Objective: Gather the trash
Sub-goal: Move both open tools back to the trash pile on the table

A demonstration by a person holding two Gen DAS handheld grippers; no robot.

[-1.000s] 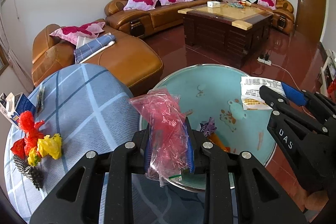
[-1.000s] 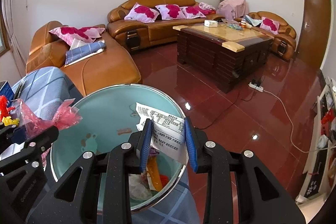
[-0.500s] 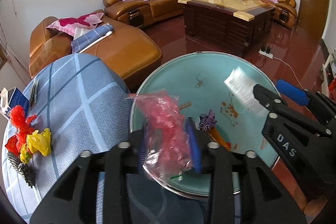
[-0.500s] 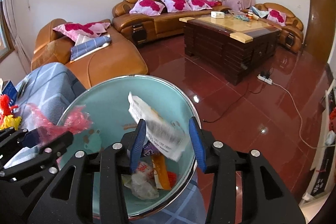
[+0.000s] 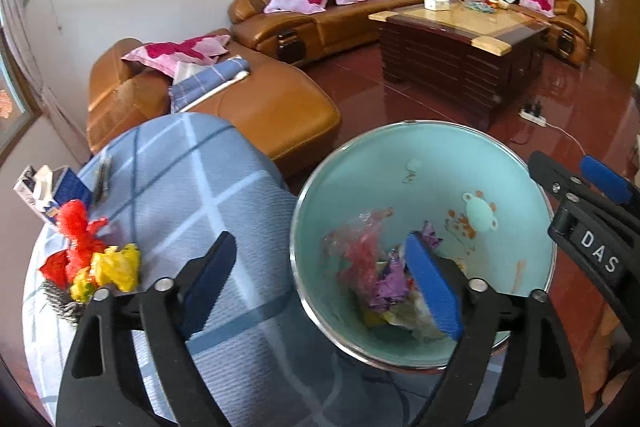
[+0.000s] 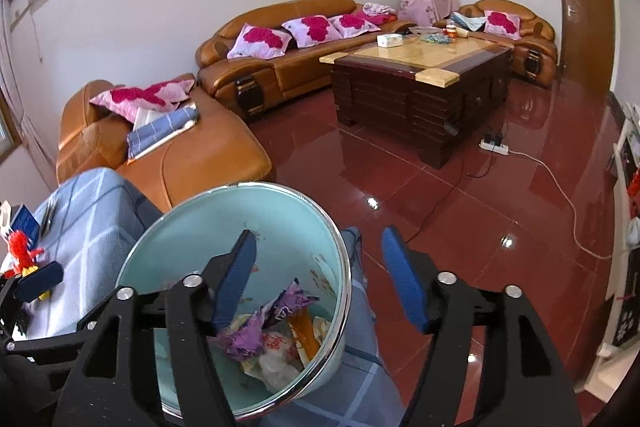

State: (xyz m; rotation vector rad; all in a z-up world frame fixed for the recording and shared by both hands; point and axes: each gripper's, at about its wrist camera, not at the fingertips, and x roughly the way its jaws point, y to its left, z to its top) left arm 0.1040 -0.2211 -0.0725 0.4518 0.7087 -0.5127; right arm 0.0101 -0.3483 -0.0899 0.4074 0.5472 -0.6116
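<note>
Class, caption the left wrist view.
Open left gripper above the basin, pink bag dropped among wrappers.

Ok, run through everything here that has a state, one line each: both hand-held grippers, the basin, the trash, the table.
Left hand-held gripper: open, jaws just been opening, nothing between the pads.
Right hand-held gripper: open, jaws just been opening, empty.
Teal basin: upright, partly filled.
Pink plastic bag: lying loose in the basin.
Purple wrapper: in the basin, crumpled.
Red and yellow wrappers: on the checked tablecloth, uncollected.
</note>
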